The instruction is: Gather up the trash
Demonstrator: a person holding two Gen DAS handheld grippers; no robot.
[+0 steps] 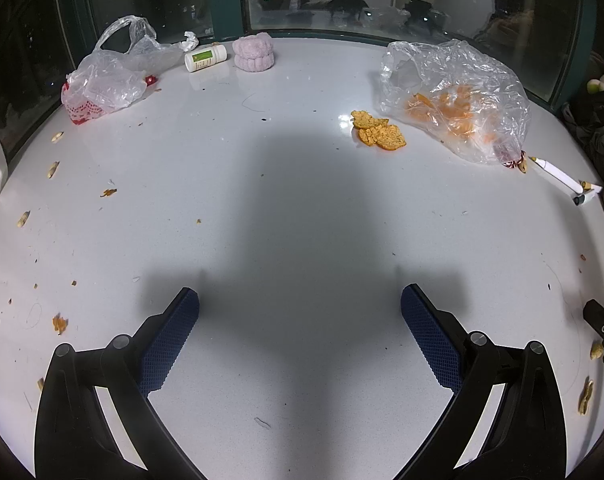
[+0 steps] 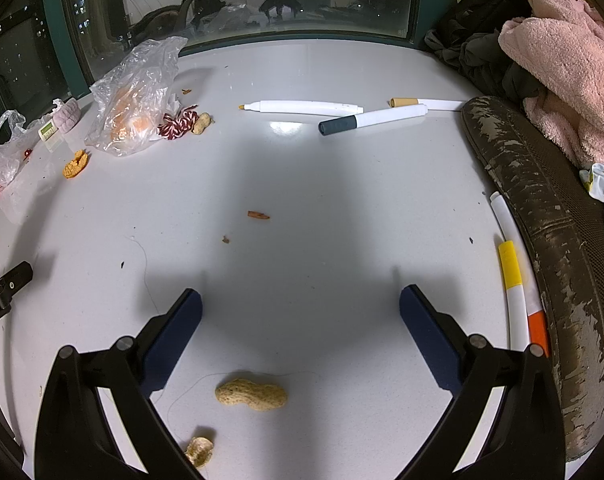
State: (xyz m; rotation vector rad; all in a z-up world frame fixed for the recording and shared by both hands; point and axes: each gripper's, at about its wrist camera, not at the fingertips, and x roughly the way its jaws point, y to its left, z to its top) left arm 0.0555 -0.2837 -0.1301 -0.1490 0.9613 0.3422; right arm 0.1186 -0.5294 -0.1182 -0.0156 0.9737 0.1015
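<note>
My left gripper [image 1: 300, 304] is open and empty over the white table [image 1: 286, 200]. Orange peel pieces [image 1: 378, 130] lie ahead to the right, beside a clear plastic bag [image 1: 458, 96] that holds more peel. Peanut shells [image 1: 56, 168] dot the left edge. My right gripper [image 2: 301, 306] is open and empty. A whole peanut [image 2: 251, 395] lies low between its fingers, with a broken shell [image 2: 199, 451] nearer. The peel bag [image 2: 136, 100], a red-white string [image 2: 178, 122] and a peanut [image 2: 202, 123] lie far left.
Another plastic bag [image 1: 106, 84], a white bottle [image 1: 205, 59] and a pink ruffled thing [image 1: 254, 55] stand at the back left. Markers [image 2: 370, 118] lie ahead of the right gripper and more [image 2: 514, 276] along a worn chair edge [image 2: 542, 208]. Pink cloth [image 2: 562, 56] is piled right.
</note>
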